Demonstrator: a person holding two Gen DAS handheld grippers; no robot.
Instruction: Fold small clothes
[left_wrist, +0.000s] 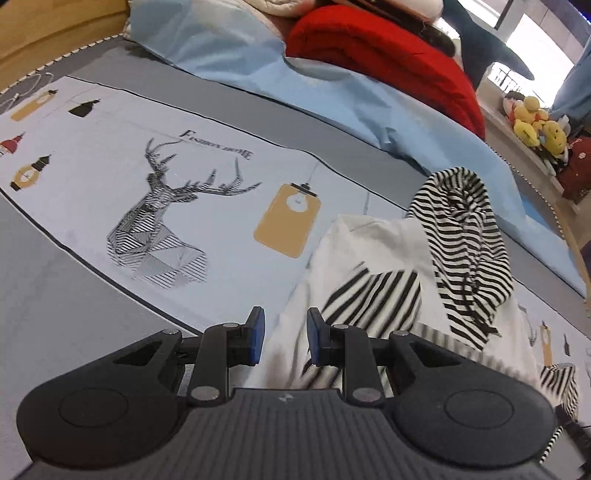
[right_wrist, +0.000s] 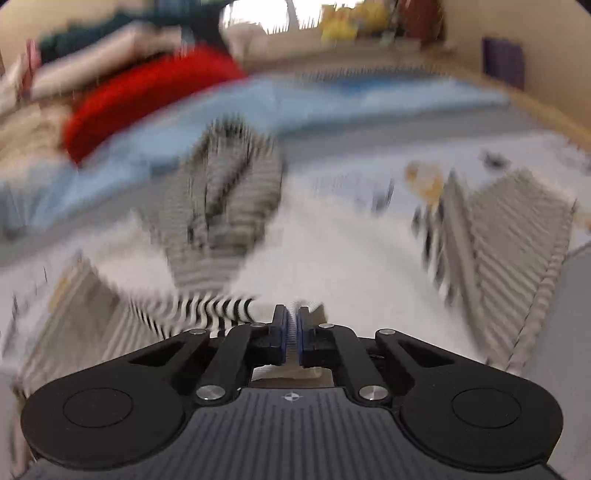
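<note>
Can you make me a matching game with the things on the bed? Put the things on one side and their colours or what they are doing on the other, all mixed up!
Things:
1. left gripper
2. right gripper
3. blanket
4. deer picture

Colours or states:
A. red, folded at the far side of the bed
B. pinched shut on the garment's edge
C. black lines, printed on the bed sheet
D. open, holding nothing

Pairs: 1-D, 2-B, 3-A, 4-C

garment (left_wrist: 388, 258) on bedsheet (left_wrist: 110, 177), blanket (left_wrist: 388, 48) behind
</note>
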